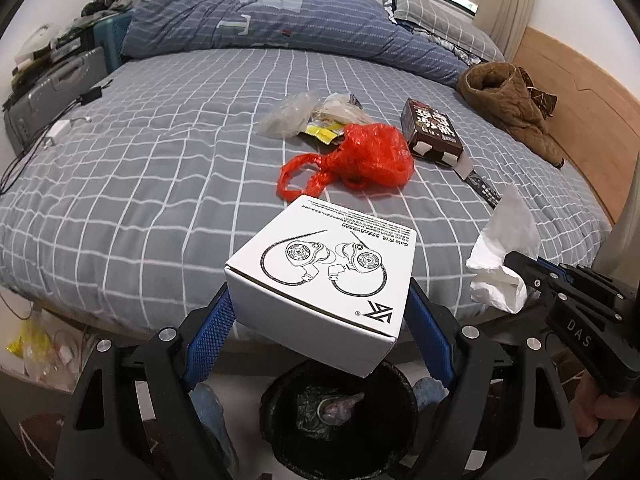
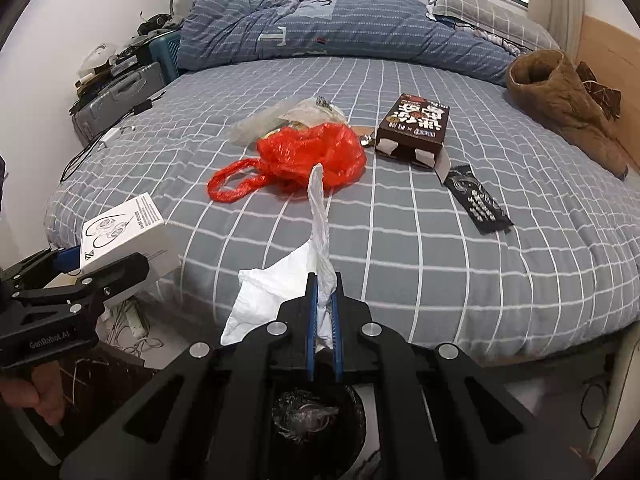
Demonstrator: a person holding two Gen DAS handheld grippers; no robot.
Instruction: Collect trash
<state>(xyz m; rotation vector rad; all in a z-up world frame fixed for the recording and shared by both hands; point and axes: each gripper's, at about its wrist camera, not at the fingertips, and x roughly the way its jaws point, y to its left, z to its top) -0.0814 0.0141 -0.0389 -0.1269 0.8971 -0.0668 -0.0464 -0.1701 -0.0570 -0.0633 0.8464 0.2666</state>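
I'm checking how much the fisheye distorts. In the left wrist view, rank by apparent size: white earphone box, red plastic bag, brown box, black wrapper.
1. White earphone box, inflated by nearness in the left gripper.
2. Red plastic bag.
3. Brown box.
4. Black wrapper, partly hidden by the white tissue.

Bed (image 2: pixel 400 240) fills the middle of the room; folded quilt (image 2: pixel 320 28) lies along its far edge, jacket (image 2: pixel 560 104) at far right. On the bed: plastic bag (image 2: pixel 316 152) central, clear wrappers (image 2: pixel 280 116) just behind it, carton (image 2: pixel 416 128) to its right, flat sachet (image 2: pixel 478 204) nearer and right of the carton. Bin (image 2: pixel 316 420) stands on the floor before the bed. Above it, earphone box (image 1: pixel 320 276) sits in the left claw (image 1: pixel 320 320), tissue (image 2: pixel 288 292) in the right claw (image 2: pixel 324 300) alongside.
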